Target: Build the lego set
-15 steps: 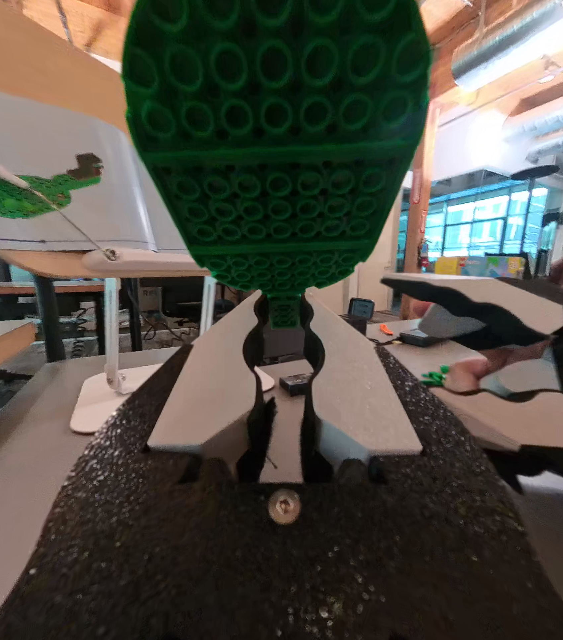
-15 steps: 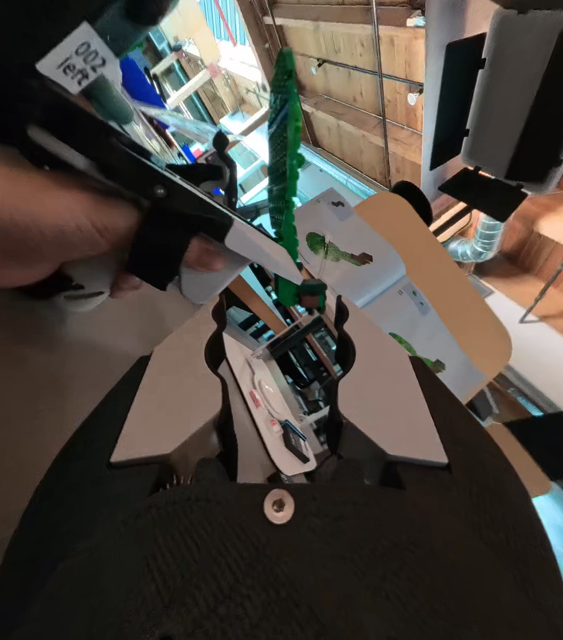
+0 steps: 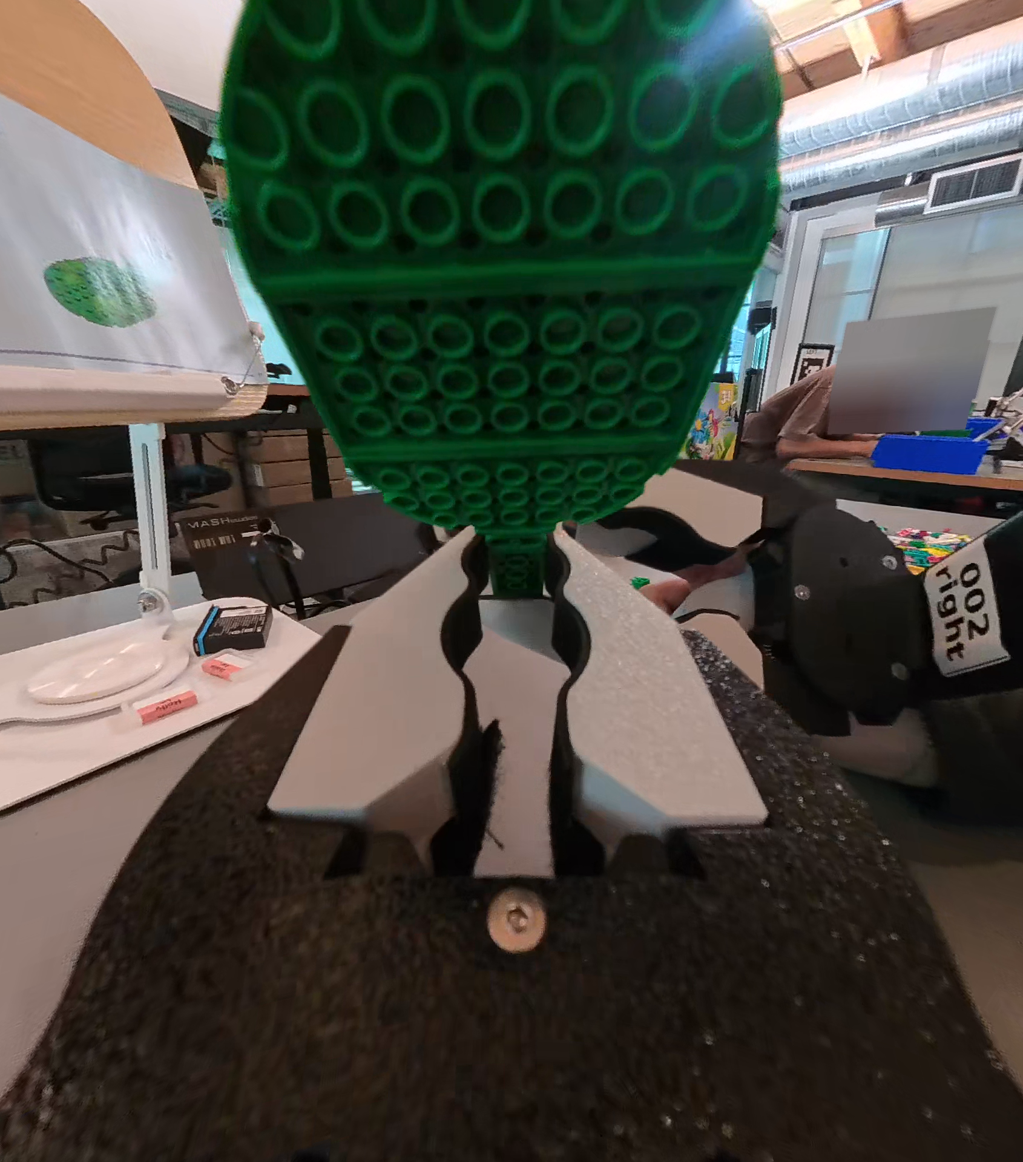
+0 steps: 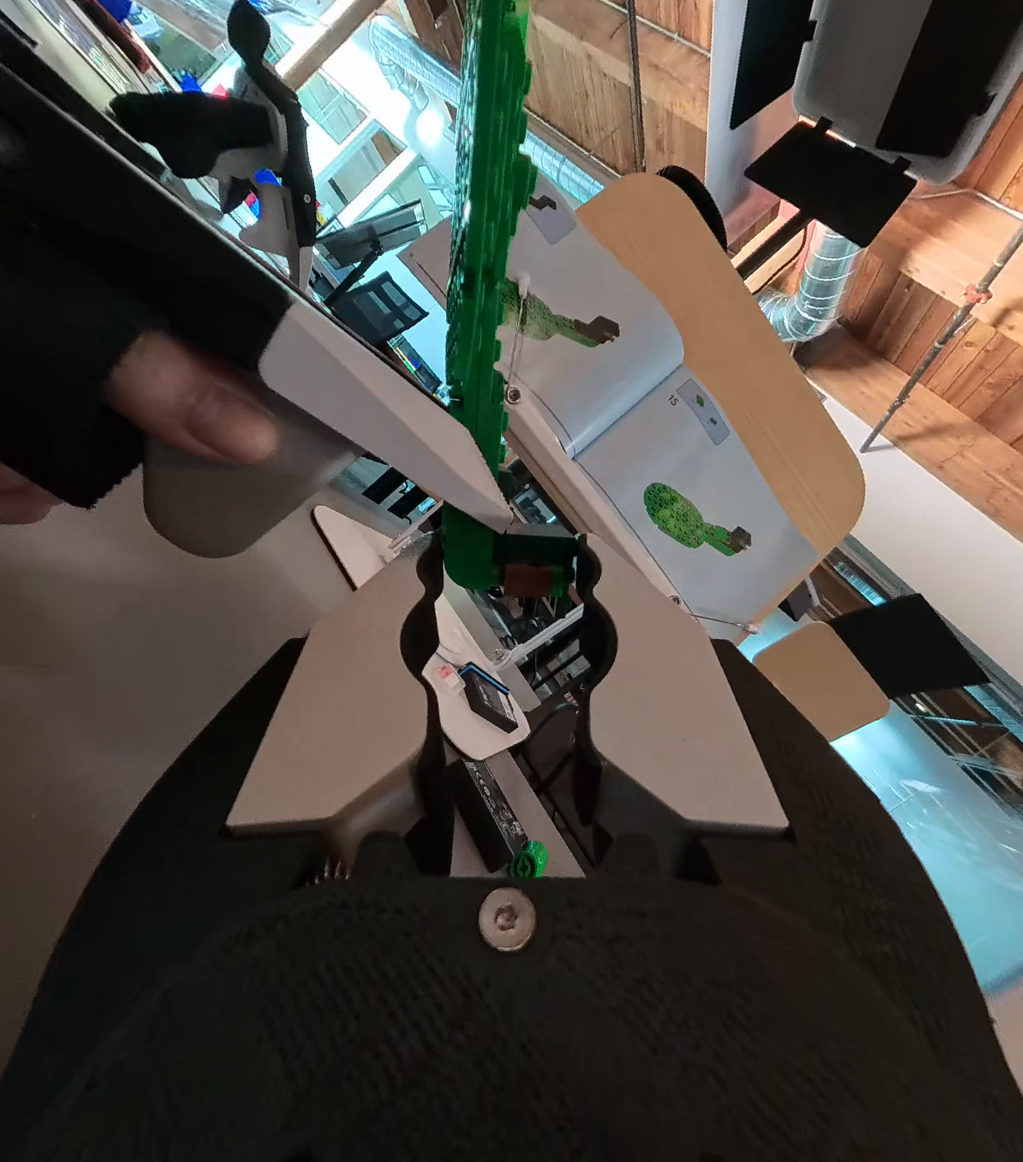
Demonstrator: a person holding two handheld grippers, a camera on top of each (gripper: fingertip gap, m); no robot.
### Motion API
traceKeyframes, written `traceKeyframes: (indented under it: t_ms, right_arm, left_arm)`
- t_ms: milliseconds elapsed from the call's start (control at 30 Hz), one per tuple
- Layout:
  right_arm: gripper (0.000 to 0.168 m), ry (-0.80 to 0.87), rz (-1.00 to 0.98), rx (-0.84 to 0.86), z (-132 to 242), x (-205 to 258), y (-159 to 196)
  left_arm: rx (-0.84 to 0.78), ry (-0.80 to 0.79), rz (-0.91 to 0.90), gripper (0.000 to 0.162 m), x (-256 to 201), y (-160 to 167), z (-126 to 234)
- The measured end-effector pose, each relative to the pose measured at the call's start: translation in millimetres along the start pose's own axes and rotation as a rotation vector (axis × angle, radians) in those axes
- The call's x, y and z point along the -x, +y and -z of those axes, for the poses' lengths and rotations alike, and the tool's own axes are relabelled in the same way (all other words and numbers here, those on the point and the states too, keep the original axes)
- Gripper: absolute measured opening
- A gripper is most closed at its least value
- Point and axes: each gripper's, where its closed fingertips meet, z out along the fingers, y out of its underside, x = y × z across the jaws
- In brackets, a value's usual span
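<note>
Left hand-held gripper (image 3: 515,569): I see it clenched on the narrow stem end of the green lego plate assembly (image 3: 496,264). The assembly stands upright above the fingertips, its underside of round tubes facing my left wrist camera and filling the upper middle of that view.

Right hand-held gripper (image 4: 509,566): fingers spread, nothing clamped between them. In the right wrist view the same assembly (image 4: 484,302) appears edge-on, and its lower end with a small dark green and brown block (image 4: 534,563) sits in the gap between the fingertips; I cannot tell whether either fingertip touches it. A small green piece (image 4: 528,866) lies deep in the gap near the gripper body.

A person's hand (image 4: 119,434) grips the left tool in the right wrist view.

Surroundings: an open instruction booklet (image 4: 653,402) rests on a wooden stand (image 4: 748,327) behind the assembly. On the bench (image 3: 25,880), a white board (image 3: 6,754) carries a small black box (image 3: 235,627) and two pink tags (image 3: 166,707).
</note>
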Motion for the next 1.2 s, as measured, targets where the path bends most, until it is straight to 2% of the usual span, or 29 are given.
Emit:
traceKeyframes:
  t_ms: [300, 433, 567, 733, 900, 1133, 1200]
  right_arm:
    - [0.04, -0.057, -0.058, 0.035, -2, 3, 0]
    - [0.04, -0.069, -0.068, 0.049, -2, 6, 3]
    - [0.04, -0.054, -0.032, 0.047, -2, 4, 4]
    - [0.04, -0.092, -0.017, 0.032, -2, 12, -1]
    - [0.04, -0.078, -0.001, 0.018, -1, 13, -3]
    - [0.046, -0.089, -0.002, 0.025, -3, 18, 2]
    - [0.04, -0.076, 0.01, 0.037, -3, 17, 3]
  left_arm:
    - [-0.022, 0.007, 0.02, 0.015, 1, -3, 2]
    - [-0.028, 0.03, 0.003, 0.028, -3, -3, 2]
    - [-0.016, 0.052, 0.004, 0.034, -6, -2, 1]
    - [-0.009, 0.05, 0.005, 0.031, -6, -1, 0]
    - [-0.01, 0.028, 0.029, 0.015, -1, -1, 0]
    - [0.036, -0.009, 0.101, 0.015, 8, 5, -1]
    - [0.033, -0.002, 0.123, 0.015, 9, 4, 0]
